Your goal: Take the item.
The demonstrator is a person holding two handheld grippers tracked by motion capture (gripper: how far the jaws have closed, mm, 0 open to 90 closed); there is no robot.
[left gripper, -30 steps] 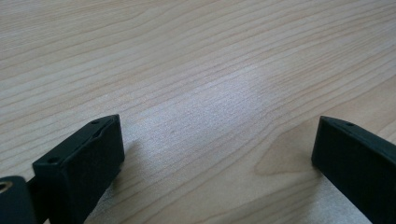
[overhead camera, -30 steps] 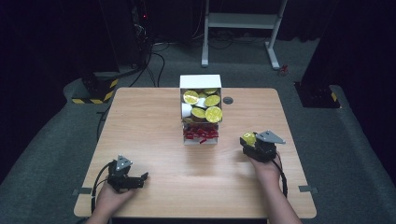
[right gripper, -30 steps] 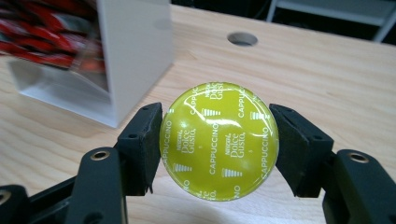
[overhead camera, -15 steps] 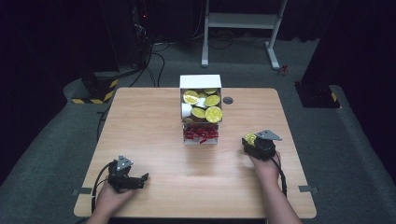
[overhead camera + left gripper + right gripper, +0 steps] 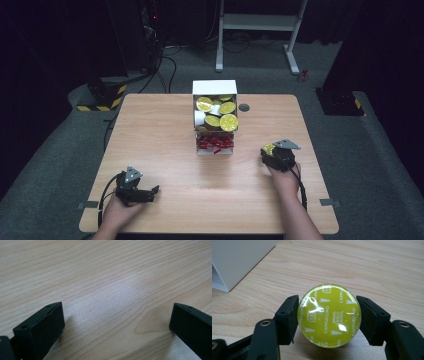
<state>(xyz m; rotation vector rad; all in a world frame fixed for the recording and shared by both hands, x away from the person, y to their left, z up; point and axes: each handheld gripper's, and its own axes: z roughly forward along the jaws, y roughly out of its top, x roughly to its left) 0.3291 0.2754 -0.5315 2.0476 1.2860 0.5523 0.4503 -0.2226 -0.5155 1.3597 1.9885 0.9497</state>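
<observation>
Gripping a green capsule (image 5: pixel 329 315) by its rim, foil lid facing the camera, the right gripper (image 5: pixel 276 153) holds it low over the worktop (image 5: pixel 165 135), right of the white box (image 5: pixel 215 88) stocked with like capsules, judged ready for setting down. Left gripper (image 5: pixel 148 192) rests released, jaws wide, nothing between them, clear of the work.

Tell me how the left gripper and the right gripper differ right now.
The left gripper has its jaws spread wide with nothing between them, just bare table; the right gripper is clamped on a yellow-green coffee capsule. In the high view the left sits near the table's front corner, the right nearer the white box. Both have black jaws.
</observation>
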